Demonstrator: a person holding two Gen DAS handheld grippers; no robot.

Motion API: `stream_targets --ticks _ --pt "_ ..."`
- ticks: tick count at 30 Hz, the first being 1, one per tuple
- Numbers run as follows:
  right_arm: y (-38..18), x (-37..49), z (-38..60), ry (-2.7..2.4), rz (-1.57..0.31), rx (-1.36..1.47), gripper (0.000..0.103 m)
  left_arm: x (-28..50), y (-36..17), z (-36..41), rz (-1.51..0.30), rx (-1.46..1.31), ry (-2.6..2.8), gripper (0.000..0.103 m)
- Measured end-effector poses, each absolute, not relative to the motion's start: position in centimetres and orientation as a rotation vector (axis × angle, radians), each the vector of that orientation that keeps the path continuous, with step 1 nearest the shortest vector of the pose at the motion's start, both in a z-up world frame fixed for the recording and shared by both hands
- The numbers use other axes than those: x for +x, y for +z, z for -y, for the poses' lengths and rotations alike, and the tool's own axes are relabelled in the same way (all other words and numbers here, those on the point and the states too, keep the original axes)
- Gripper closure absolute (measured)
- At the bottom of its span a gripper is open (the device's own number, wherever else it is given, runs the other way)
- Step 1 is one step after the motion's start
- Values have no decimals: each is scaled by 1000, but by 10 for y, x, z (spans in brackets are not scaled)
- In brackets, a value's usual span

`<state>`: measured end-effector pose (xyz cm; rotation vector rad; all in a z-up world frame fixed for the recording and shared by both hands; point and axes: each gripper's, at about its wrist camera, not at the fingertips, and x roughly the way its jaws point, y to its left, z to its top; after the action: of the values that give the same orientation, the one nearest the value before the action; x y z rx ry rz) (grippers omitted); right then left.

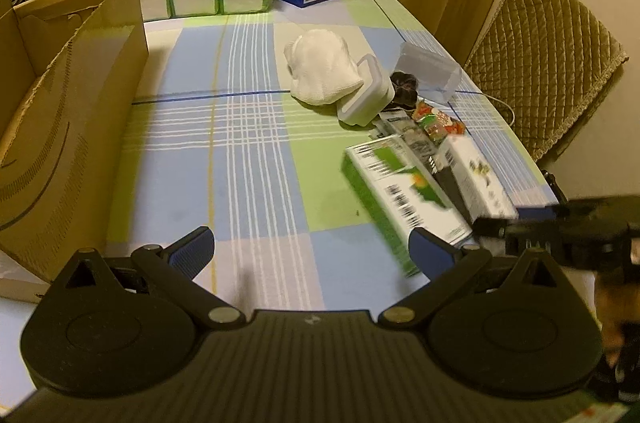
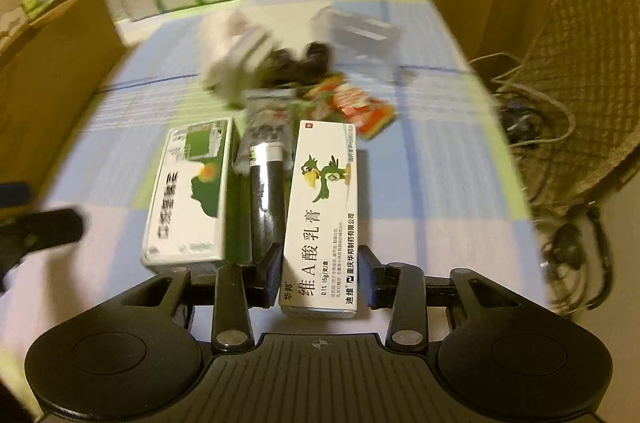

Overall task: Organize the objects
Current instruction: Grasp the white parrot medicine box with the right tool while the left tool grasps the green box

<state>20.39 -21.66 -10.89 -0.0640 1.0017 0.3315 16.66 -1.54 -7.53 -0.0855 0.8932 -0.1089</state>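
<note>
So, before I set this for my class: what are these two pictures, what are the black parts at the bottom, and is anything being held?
No robot here: a person carries a hand-held gripper in each hand, each with a fisheye camera looking along its two fingers.

The left camera shows the left gripper open, holding nothing, above a checked tablecloth. An open cardboard box stands to its left.

The right camera shows the right gripper with its fingers either side of a white ointment carton with a green bird; whether they are pressing on it yet is unclear.

Beside that carton lie a dark tube and a green-and-white carton. Further back lie a white cloth, a white lidded container, a clear plastic box and snack packets.
</note>
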Motion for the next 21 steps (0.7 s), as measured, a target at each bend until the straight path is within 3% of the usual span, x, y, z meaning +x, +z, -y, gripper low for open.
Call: stream_targets --ticks 9,13,15,18,20,21 --pt "-108 179 216 288 -994 -20 67 180 -84 22 -890 -48 -153 2" --pt "-105 175 221 269 -1001 1 67 195 -95 37 -913 -37 -168 14" --pt "-105 174 221 264 -1001 5 67 202 -102 45 -923 -19 -171 14" --pt "-105 173 221 261 -1002 7 68 210 -113 54 -950 40 -174 30" --pt "-105 172 222 260 -1004 5 68 210 -117 53 -966 58 -162 50" --pt "-105 171 222 261 -1005 5 67 207 -116 51 -965 70 -153 51"
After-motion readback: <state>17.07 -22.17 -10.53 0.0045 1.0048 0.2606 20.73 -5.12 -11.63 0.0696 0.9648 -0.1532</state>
